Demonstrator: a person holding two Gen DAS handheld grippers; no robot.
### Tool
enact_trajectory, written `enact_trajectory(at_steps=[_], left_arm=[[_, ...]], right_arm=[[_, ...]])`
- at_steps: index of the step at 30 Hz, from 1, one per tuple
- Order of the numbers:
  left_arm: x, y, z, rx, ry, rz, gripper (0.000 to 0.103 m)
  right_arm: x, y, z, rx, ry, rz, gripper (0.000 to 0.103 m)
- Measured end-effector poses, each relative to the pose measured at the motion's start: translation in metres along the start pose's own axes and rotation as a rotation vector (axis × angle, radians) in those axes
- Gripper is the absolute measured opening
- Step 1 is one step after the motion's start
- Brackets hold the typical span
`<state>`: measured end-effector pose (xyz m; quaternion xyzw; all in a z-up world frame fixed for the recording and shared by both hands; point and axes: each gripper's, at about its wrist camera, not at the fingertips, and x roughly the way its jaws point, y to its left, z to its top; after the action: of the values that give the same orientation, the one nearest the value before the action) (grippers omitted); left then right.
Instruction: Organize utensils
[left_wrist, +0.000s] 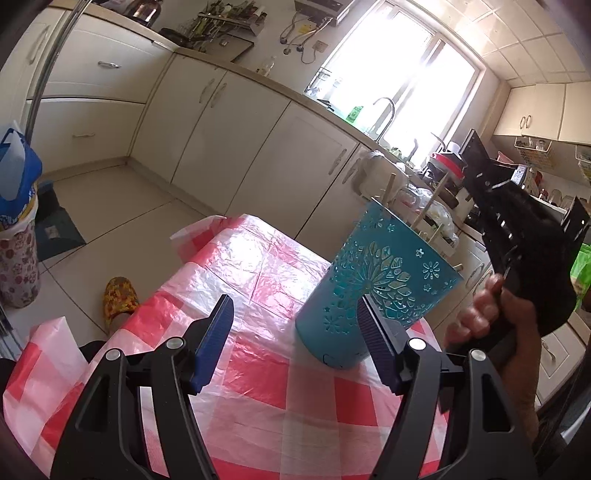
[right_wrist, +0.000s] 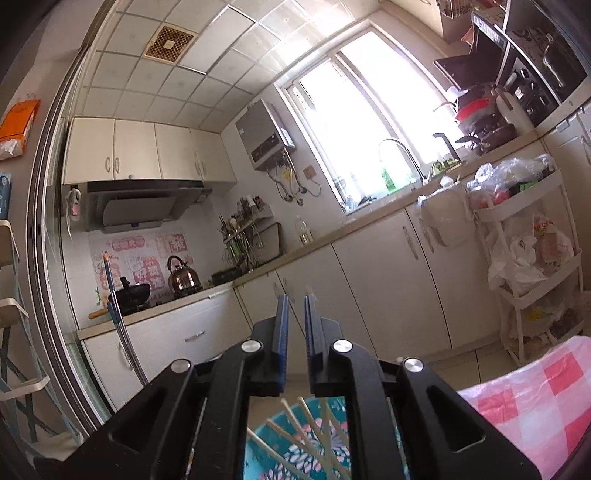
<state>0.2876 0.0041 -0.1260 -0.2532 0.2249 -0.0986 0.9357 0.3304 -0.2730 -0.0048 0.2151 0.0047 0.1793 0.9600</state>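
Teal perforated utensil holder (left_wrist: 373, 291): light, rigid, tips easily; grip its wall low. Left gripper (left_wrist: 295, 328) wide open, empty. Right gripper (right_wrist: 293, 325) nearly closed, empty, above the chopsticks (right_wrist: 295, 435).

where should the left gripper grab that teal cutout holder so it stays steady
Grip the teal holder low on its plain, solid base band, coming in level from the near side with the left gripper, its jaws open wide. The body tapers narrower toward the bottom, and the chopsticks sticking out of the rim block any approach from above.
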Motion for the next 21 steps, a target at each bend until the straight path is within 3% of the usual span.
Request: enact_trajectory(at_steps=[3, 6, 8, 12, 14, 17, 21], left_arm=[[0.001, 0.0, 0.001, -0.002, 0.003, 0.003, 0.066], [0.003, 0.0, 0.001, -0.005, 0.008, 0.01, 0.069], [0.004, -0.001, 0.002, 0.007, 0.016, 0.021, 0.072], [-0.003, -0.015, 0.007, 0.1, 0.026, 0.082, 0.08], [-0.012, -0.023, 0.012, 0.139, 0.036, 0.108, 0.082], [-0.028, -0.037, 0.019, 0.209, 0.052, 0.145, 0.086], [-0.057, -0.056, 0.022, 0.276, 0.067, 0.179, 0.092]], right_arm=[[-0.01, -0.003, -0.01, -0.006, 0.05, -0.02, 0.015], [-0.03, -0.003, -0.013, 0.001, 0.093, -0.047, 0.026], [-0.047, -0.001, -0.013, 0.007, 0.127, -0.066, 0.044], [-0.092, 0.011, -0.012, -0.018, 0.199, -0.138, 0.067], [-0.116, 0.017, -0.015, -0.036, 0.231, -0.189, 0.085], [-0.149, 0.026, -0.024, -0.064, 0.313, -0.274, 0.093], [-0.178, 0.036, -0.04, -0.108, 0.434, -0.374, 0.095]])
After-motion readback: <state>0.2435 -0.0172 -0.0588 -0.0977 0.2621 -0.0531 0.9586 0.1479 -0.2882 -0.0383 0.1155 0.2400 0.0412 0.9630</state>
